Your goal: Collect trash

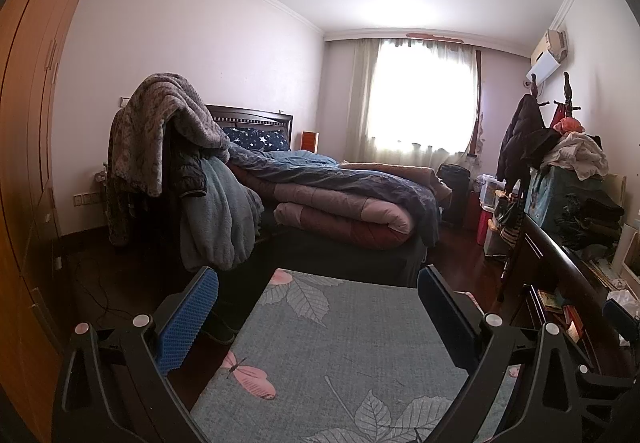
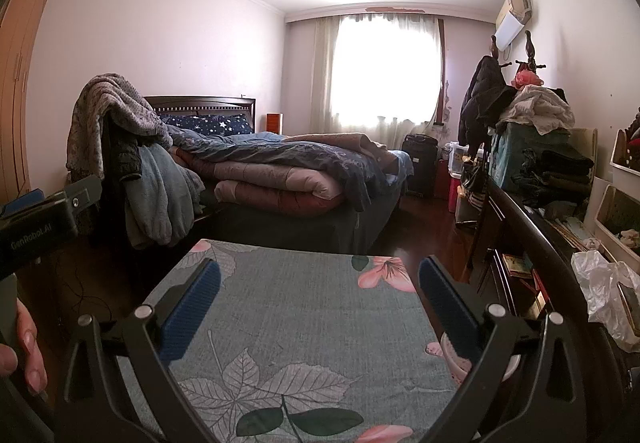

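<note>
Spanning bare floral cloth (image 1: 340, 343), the left gripper (image 1: 318, 291) and right gripper (image 2: 320, 279) are held wide apart, nothing being gripped.

trash: crumpled clear-white plastic bag (image 2: 604, 291) | state: lying loose and wrinkled, bunched in a heap | place: sitting on the dark wooden dresser top (image 2: 536, 227) at the right, near its front end | left-wrist view: showing as a pale scrap (image 1: 622, 299) at the right edge

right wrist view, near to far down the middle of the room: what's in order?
Right tool, open → floral cloth surface → bed with folded quilts → curtained window.
</note>
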The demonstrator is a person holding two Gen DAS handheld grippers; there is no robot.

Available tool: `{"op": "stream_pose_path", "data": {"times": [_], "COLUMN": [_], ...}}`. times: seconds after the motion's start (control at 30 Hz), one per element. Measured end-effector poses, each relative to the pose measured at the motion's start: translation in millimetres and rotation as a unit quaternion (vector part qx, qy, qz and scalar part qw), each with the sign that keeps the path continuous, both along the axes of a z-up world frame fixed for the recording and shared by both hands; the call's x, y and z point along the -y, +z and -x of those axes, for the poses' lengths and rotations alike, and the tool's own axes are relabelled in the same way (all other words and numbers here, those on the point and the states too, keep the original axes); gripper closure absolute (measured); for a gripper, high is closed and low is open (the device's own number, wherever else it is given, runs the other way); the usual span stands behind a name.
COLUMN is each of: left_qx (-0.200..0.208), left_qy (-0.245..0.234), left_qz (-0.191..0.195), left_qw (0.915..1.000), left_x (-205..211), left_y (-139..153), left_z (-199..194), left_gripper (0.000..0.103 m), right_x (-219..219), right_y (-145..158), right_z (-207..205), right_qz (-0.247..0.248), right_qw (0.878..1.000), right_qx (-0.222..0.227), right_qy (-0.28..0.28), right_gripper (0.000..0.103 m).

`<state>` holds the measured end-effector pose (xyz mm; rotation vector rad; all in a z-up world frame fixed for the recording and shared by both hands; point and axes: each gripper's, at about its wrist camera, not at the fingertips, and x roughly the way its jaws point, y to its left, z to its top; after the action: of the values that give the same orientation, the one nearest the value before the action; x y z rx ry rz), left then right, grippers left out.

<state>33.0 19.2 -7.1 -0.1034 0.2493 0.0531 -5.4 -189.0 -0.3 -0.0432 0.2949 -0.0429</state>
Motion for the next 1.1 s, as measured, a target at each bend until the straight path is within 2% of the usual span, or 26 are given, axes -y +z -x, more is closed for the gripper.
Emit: {"op": "stream_pose_path", "data": {"times": [0.8, 1.1], "left_qx": [-0.002, -0.005], "left_qy": [0.000, -0.007], "left_qz": [-0.001, -0.004], "left_qw": [1.0000, 1.0000], "left_x": [0.1, 9.4], "left_y": [-0.6, -11.1], "left_z": [0.0, 3.5], "left_gripper": [0.004, 0.004], "right_x": [9.8, 17.1], "right_y": [-6.6, -5.1], "right_z": [1.5, 4.5], "right_qz": [-0.002, -0.007], "right_qw": [1.000, 1.000], "right_qx": [-0.004, 0.001], "right_qy": [-0.009, -0.016], "right_gripper": [0.003, 0.003]}}
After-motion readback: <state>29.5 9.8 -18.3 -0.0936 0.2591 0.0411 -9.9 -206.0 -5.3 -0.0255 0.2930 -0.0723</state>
